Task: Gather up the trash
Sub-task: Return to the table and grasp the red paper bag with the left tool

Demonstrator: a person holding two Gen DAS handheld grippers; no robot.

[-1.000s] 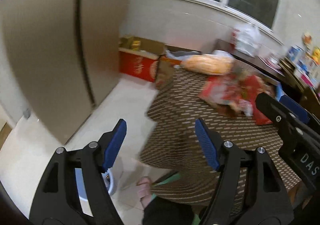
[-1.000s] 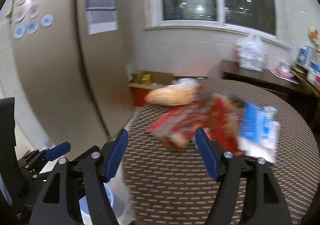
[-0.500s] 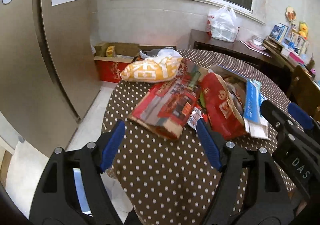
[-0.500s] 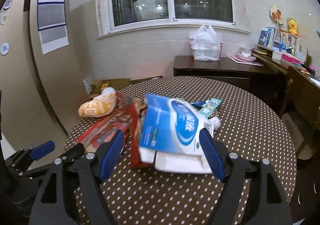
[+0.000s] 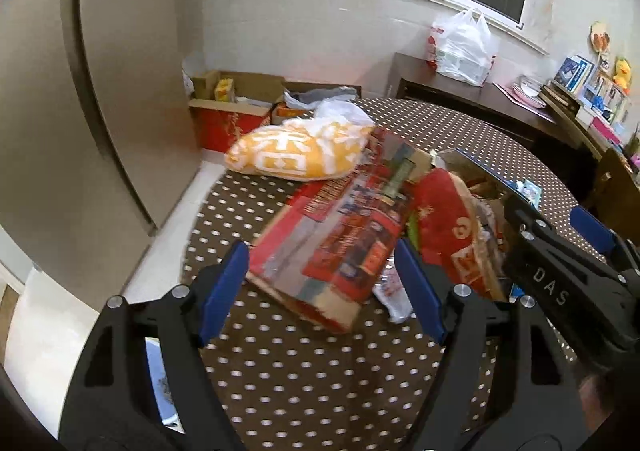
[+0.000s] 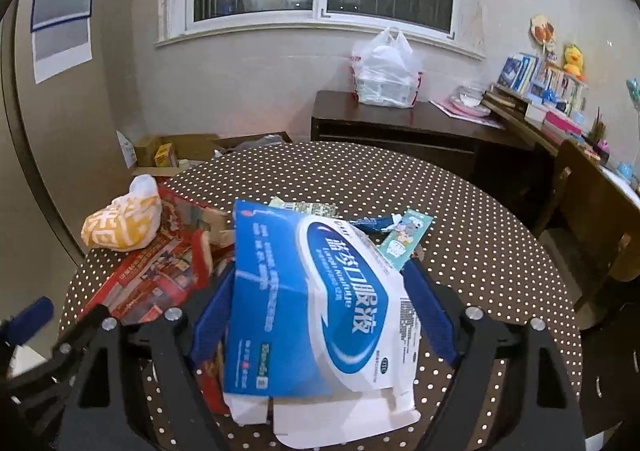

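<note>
A heap of trash lies on the brown polka-dot table [image 5: 320, 371]. In the left wrist view, my left gripper [image 5: 322, 291] is open, its blue pads flanking the near end of a flattened red carton [image 5: 332, 251] without pressing it. Behind it sit a yellow and white bag [image 5: 300, 151], a red packet [image 5: 448, 219] and a clear wrapper [image 5: 394, 295]. My right gripper [image 6: 320, 311] has its jaws opening, and a flattened blue and white carton [image 6: 312, 291] stands between them, propped on the heap. A teal packet [image 6: 404, 239] lies beyond. The right gripper [image 5: 552, 219] also shows at the right.
Open cardboard boxes [image 5: 232, 111] stand on the floor past the table's far left edge. A dark sideboard [image 6: 400, 127] carries a white plastic bag [image 6: 384, 71]. A wooden chair [image 6: 592, 211] is at the right. A tall beige cabinet [image 5: 60, 131] fills the left. A pale bin [image 5: 156, 375] sits below.
Both grippers swung from the table's edge to over the heap and moved closer. The red carton now sits between the left pads, the blue carton between the right ones, which spread wider.
</note>
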